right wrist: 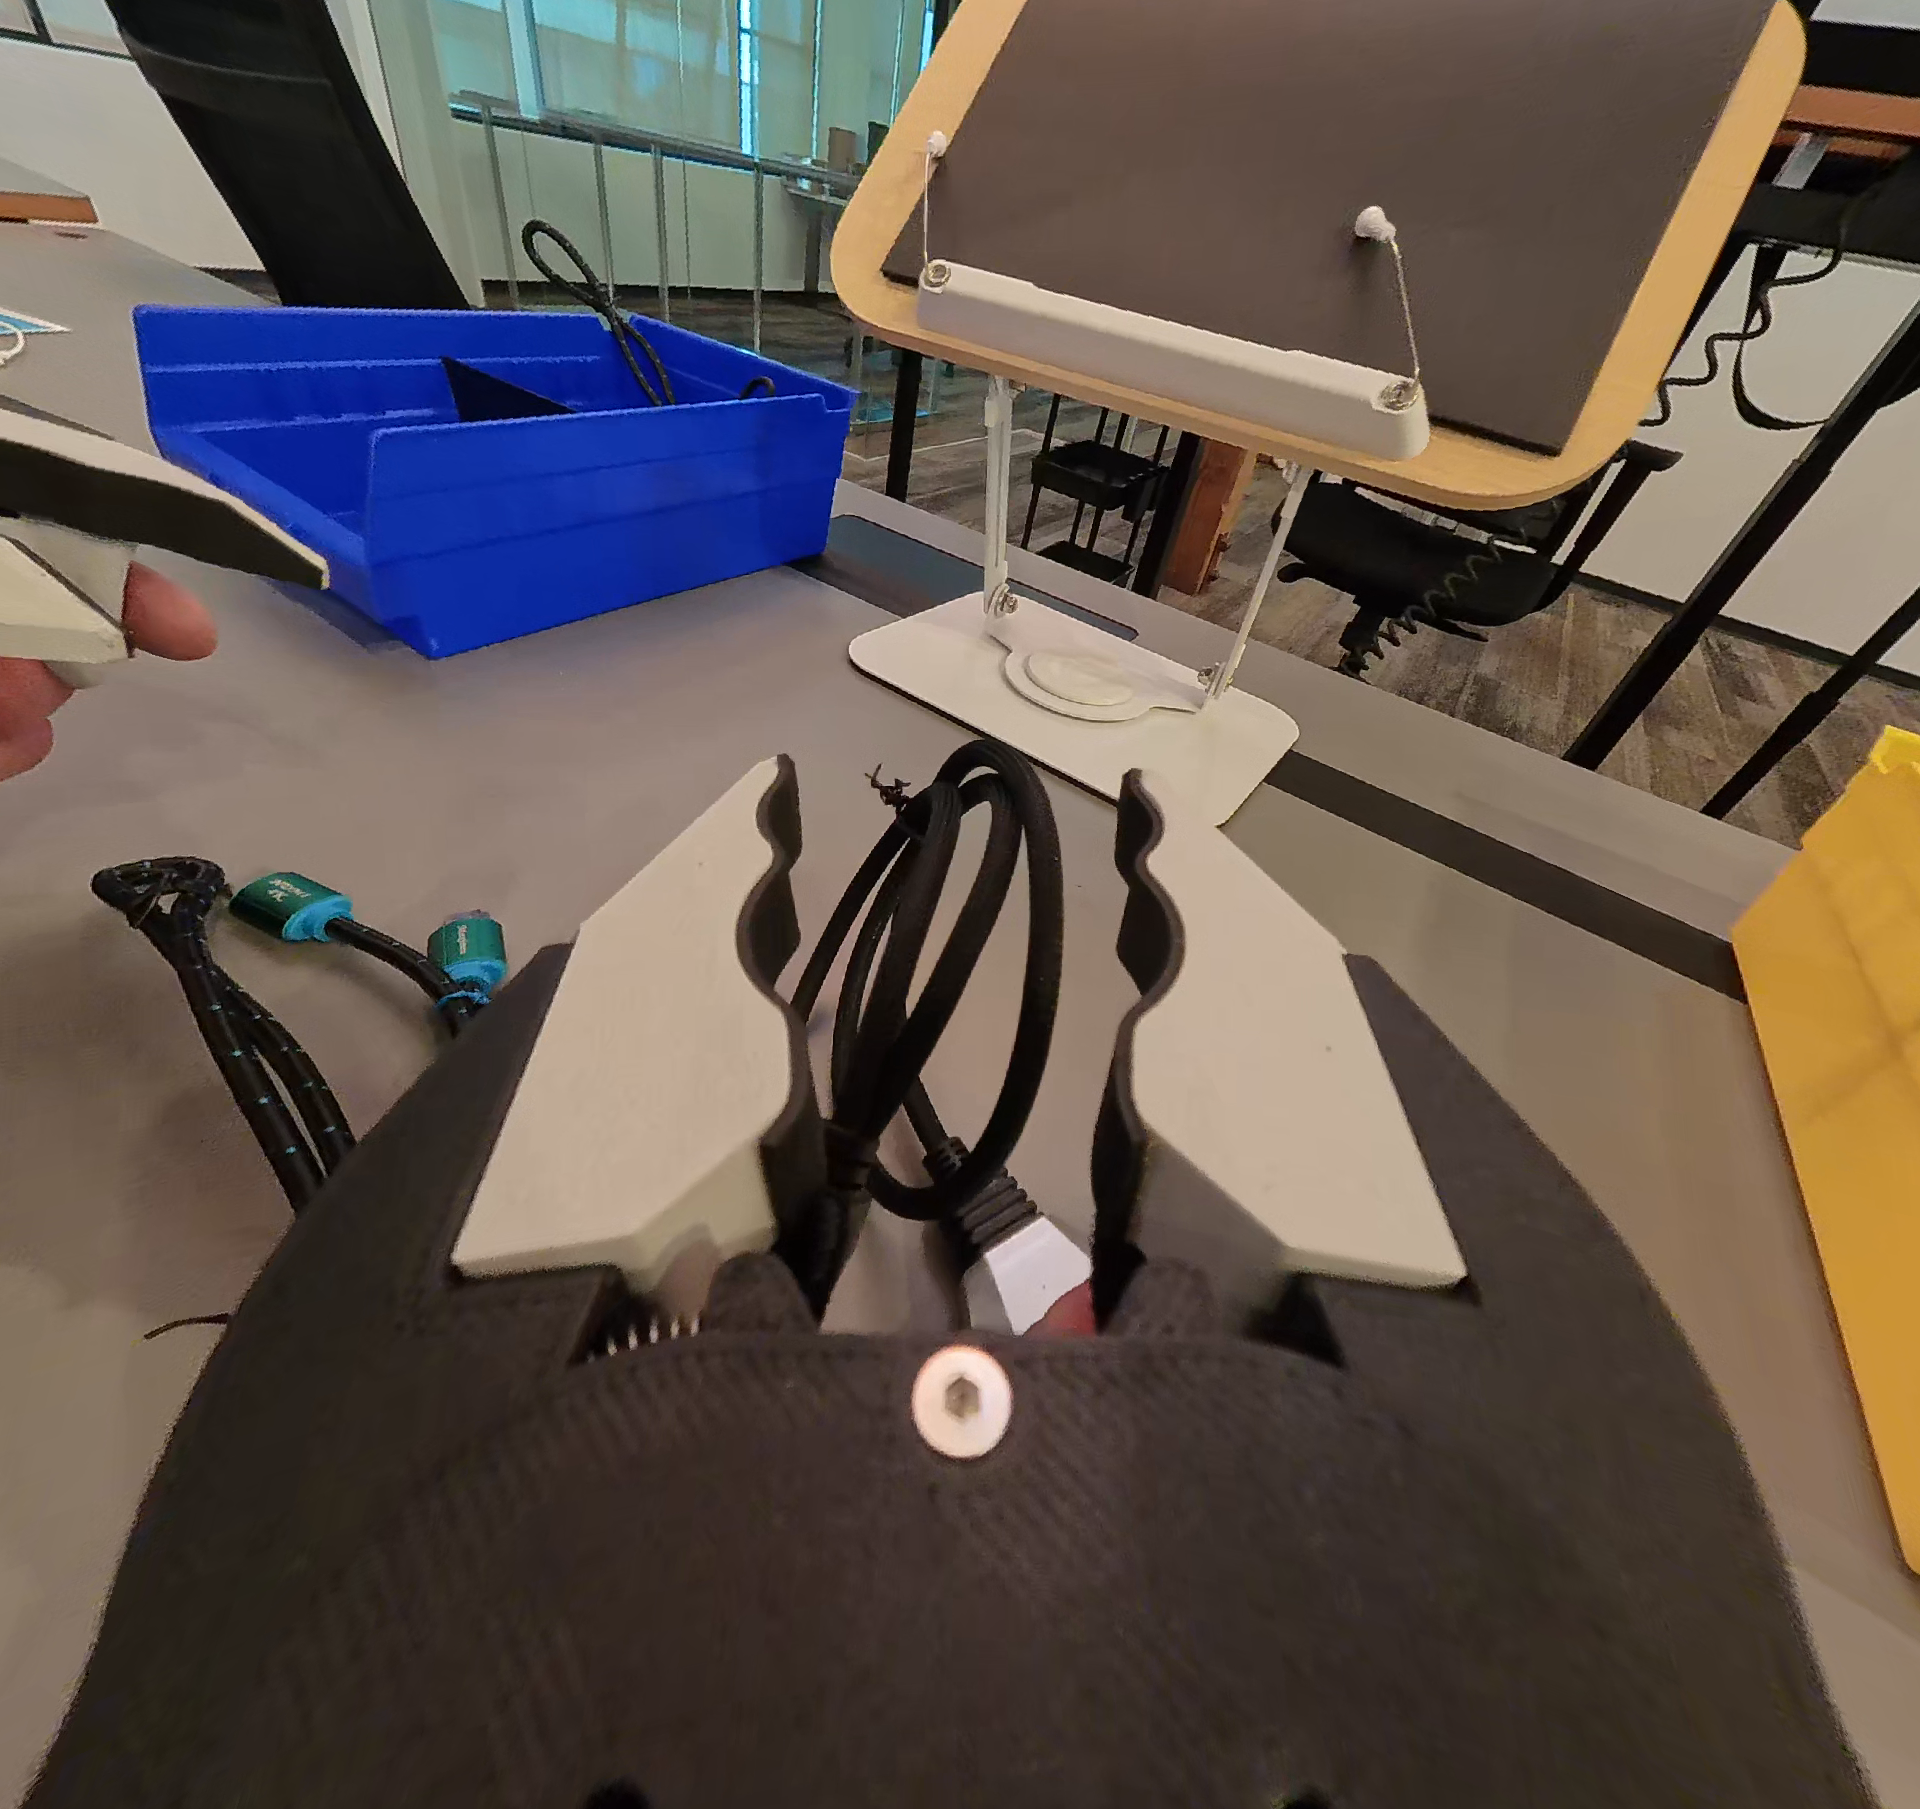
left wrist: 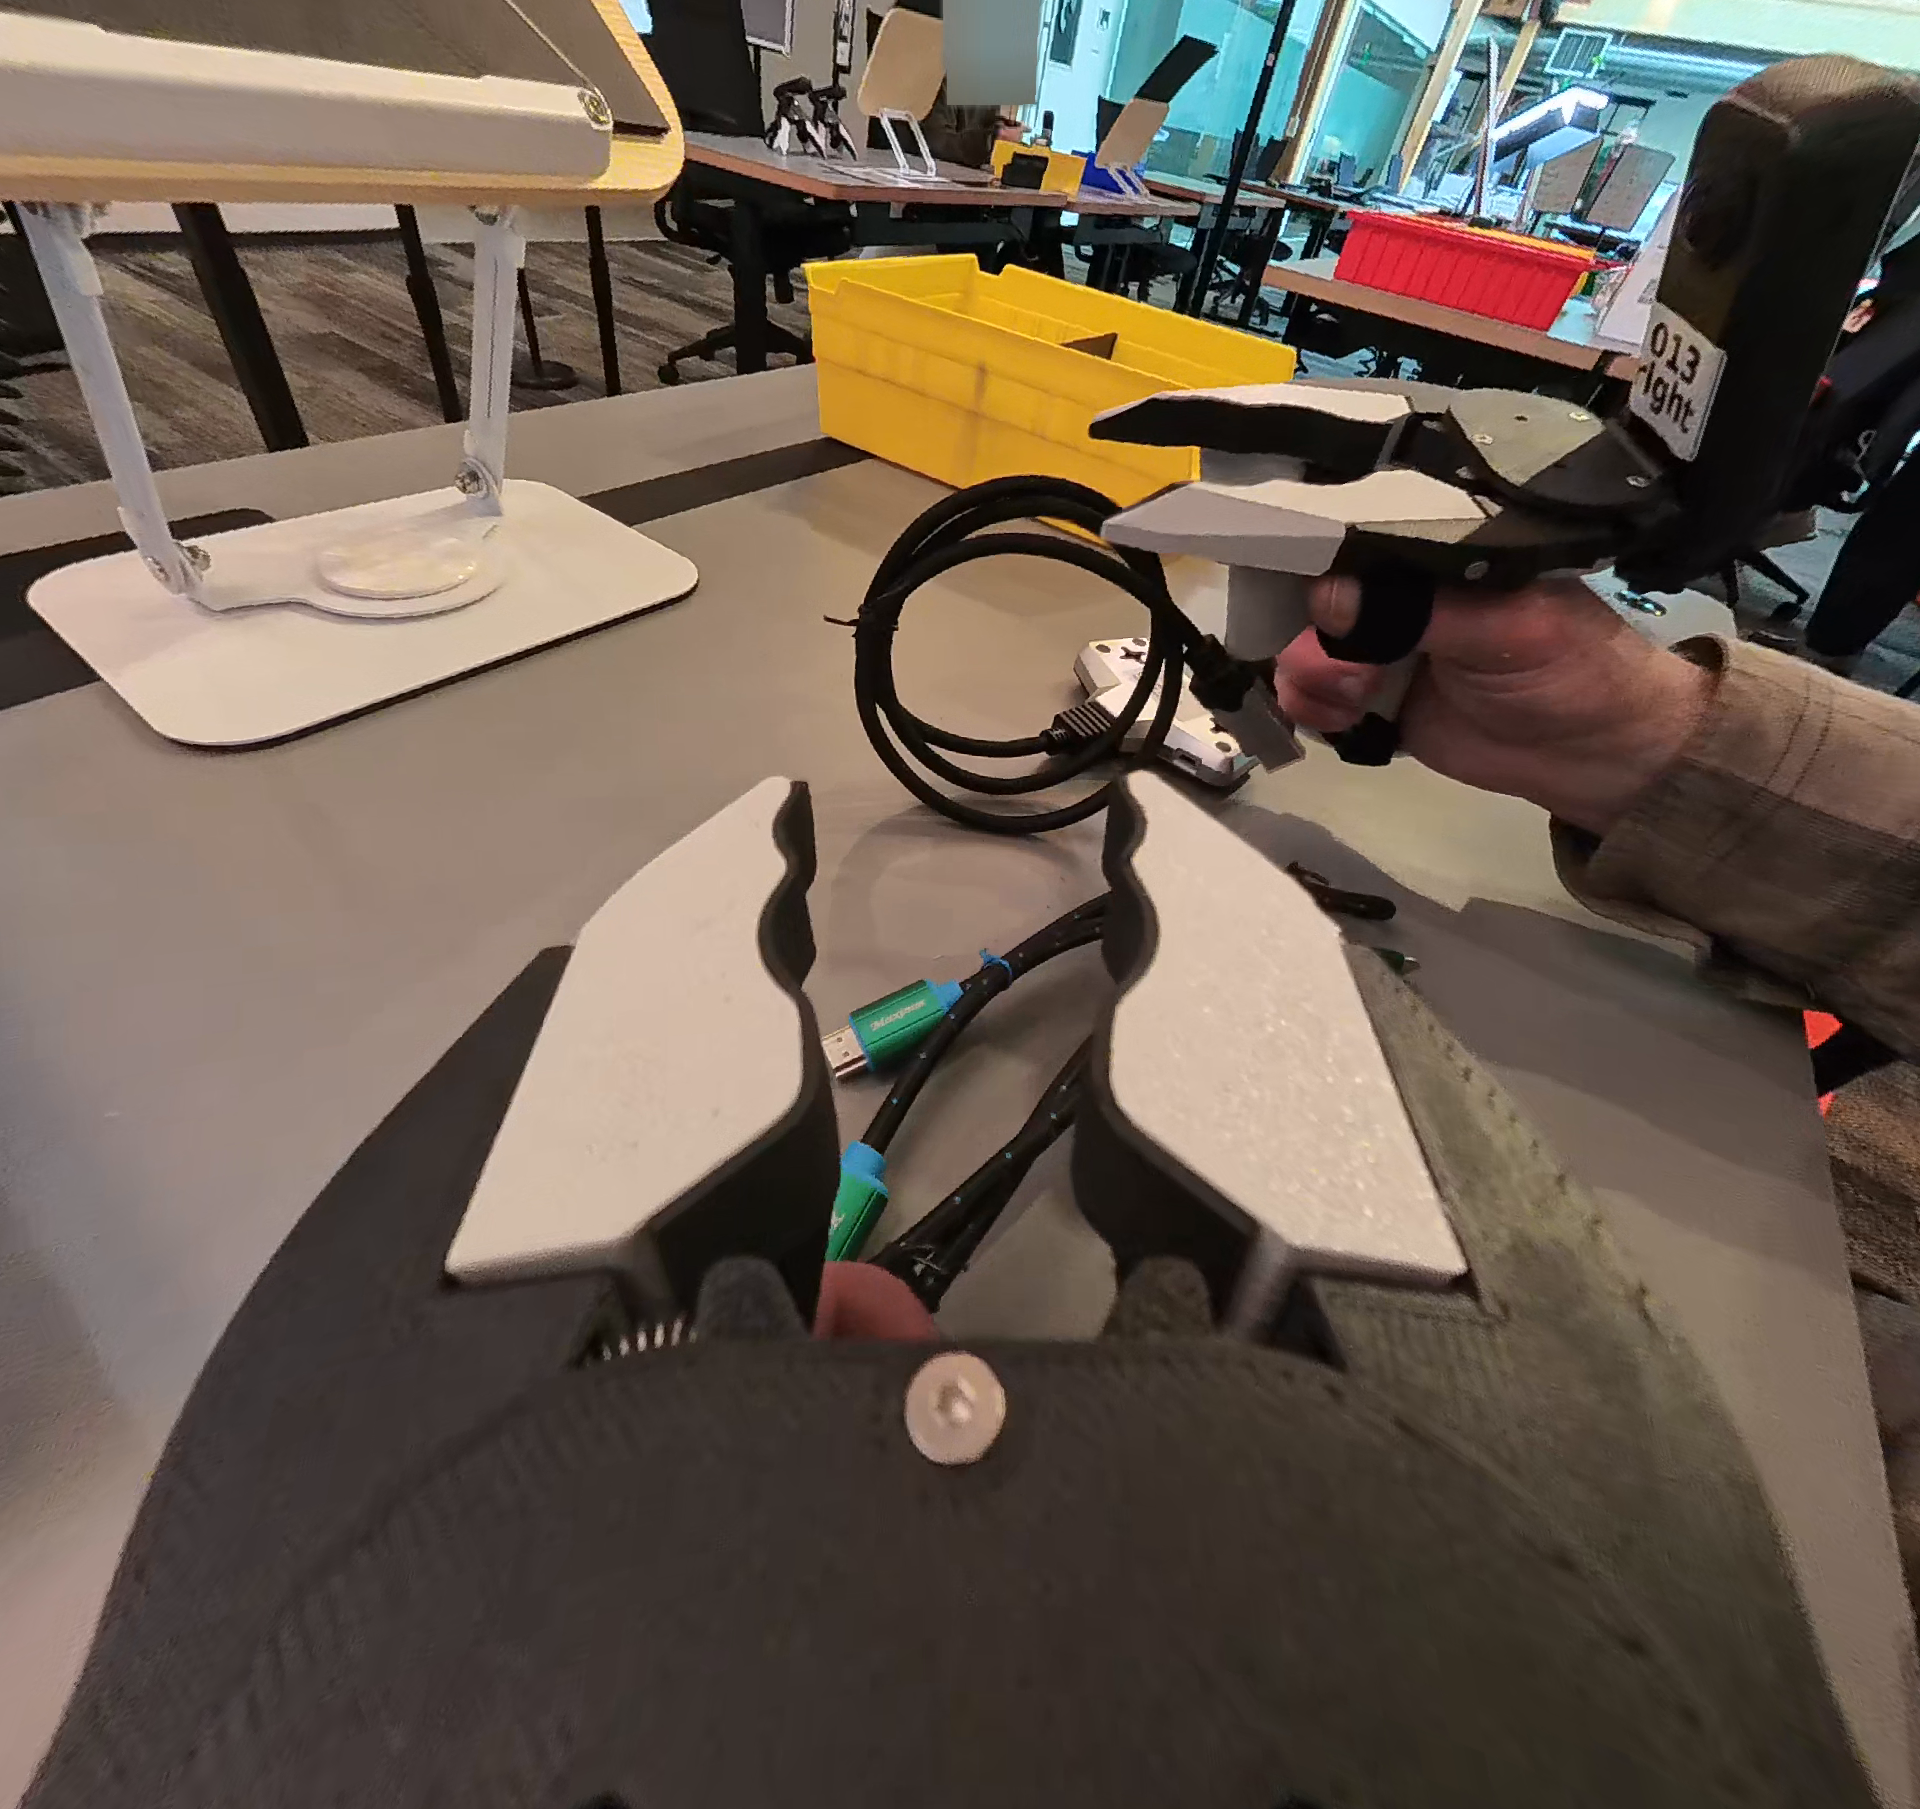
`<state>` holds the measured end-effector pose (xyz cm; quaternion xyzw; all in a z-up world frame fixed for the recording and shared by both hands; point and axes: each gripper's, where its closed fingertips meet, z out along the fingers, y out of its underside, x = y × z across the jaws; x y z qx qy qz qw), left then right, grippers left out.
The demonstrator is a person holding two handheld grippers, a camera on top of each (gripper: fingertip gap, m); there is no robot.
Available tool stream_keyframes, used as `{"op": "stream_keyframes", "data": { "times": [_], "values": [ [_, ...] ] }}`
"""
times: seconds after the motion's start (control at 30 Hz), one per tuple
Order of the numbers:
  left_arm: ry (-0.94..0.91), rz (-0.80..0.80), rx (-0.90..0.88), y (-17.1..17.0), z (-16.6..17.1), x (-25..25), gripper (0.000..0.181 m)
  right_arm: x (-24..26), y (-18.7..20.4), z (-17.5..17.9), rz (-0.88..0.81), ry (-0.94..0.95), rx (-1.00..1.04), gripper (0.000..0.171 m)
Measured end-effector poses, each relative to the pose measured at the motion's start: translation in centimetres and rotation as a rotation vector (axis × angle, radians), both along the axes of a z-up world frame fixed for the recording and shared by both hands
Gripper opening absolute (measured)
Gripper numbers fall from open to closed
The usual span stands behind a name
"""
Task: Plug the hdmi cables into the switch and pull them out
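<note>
Black HDMI cable (right wrist: 935, 980) lies coiled between the spread right gripper (right wrist: 961, 793) fingers.

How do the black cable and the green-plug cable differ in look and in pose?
The black cable is plain black with a black plug; the green-plug cable is braided with blue flecks and has green plugs. The black cable's coil stands up off the table; the green-plug cable lies flat. Both are bundled with ties, and neither gripper holds them.
</note>
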<state>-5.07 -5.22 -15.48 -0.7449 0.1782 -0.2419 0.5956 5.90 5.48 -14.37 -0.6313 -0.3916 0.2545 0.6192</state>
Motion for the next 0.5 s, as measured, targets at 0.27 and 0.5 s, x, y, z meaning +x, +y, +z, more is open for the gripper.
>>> {"op": "stream_keyframes", "data": {
  "times": [0.27, 0.5],
  "values": [
    [-0.006, 0.001, 0.003, 0.18, 0.04, 0.34, 0.053, -0.31, -0.16, -0.38, 0.005, -0.016, 0.004, 0.059],
    [-0.002, 0.007, 0.008, 0.18, 0.11, 0.04, 0.053, -0.56, -0.30, -0.53, 0.008, -0.027, 0.008, 0.059]
  ]
}}
